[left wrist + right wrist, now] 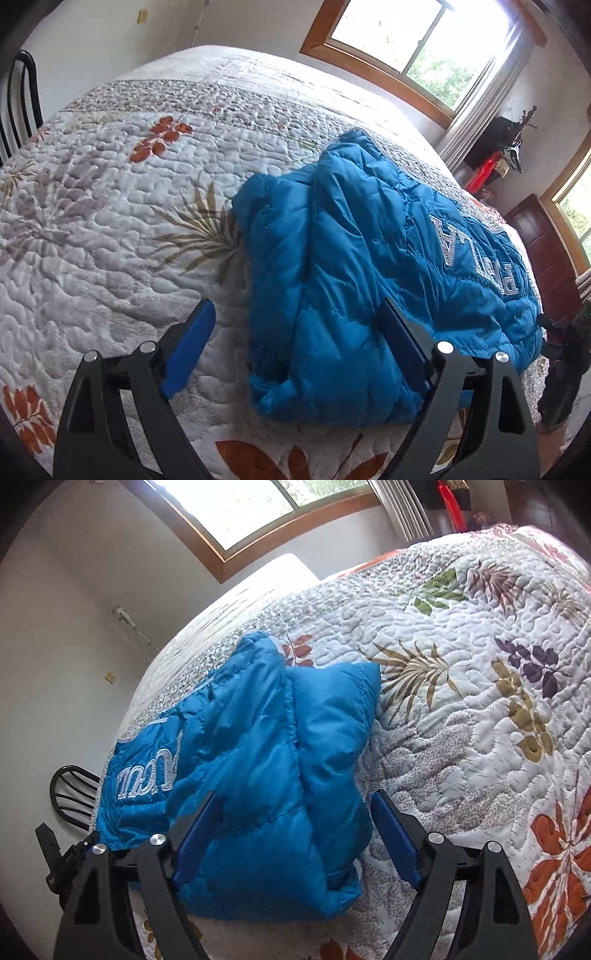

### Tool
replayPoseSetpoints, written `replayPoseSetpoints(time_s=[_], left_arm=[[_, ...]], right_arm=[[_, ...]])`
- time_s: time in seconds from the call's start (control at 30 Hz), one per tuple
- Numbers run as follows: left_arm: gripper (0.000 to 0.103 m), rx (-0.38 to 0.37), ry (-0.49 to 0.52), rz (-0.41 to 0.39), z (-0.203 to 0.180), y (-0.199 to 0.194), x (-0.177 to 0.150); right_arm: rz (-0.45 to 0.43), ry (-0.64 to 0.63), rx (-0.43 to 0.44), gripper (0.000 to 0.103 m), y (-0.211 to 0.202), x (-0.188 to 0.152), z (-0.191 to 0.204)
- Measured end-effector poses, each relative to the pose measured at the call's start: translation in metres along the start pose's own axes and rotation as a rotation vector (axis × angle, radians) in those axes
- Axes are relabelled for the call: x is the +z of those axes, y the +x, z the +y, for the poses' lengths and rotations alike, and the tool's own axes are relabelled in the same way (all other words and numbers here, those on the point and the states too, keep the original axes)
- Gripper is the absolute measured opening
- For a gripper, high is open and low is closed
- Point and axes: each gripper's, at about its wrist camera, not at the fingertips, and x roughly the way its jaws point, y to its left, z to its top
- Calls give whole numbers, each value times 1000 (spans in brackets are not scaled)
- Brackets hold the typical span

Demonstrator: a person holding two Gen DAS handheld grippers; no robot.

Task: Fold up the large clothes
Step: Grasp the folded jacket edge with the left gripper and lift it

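Blue puffer jacket (369,266) is lying folded on the quilt (110,221); left gripper (295,347) is hovering open, empty. Right view: right gripper (291,830) is gaping open, empty; slippery padding may spring apart

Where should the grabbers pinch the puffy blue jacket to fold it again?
Probably the near edge of the blue jacket, coming in from the foot of the quilt. That edge is thick and bunched, so open jaws can slip around it: left gripper on its side's corner, right gripper on the other.
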Motion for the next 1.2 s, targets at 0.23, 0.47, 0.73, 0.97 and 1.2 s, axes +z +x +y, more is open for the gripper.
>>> replayPoseSetpoints(time_s=[0.23,0.47,0.73,0.97,1.2], left_arm=[[94,-79,-61,66,7,23,0],[92,-162,-74,113,-5,39,5],[26,-226,-111,78,-16,18,5],[24,-266,-61,57,-23,-51,-21],[24,-246,35,29,-12,-143,-86]], right_arm=[[56,6,71,84,22,6,-4],[100,-28,123,69,43,13,3],[95,41,267,25,25,10,0],[96,-30,319,23,-34,-23,25],[149,-107,332,23,-90,-100,41]])
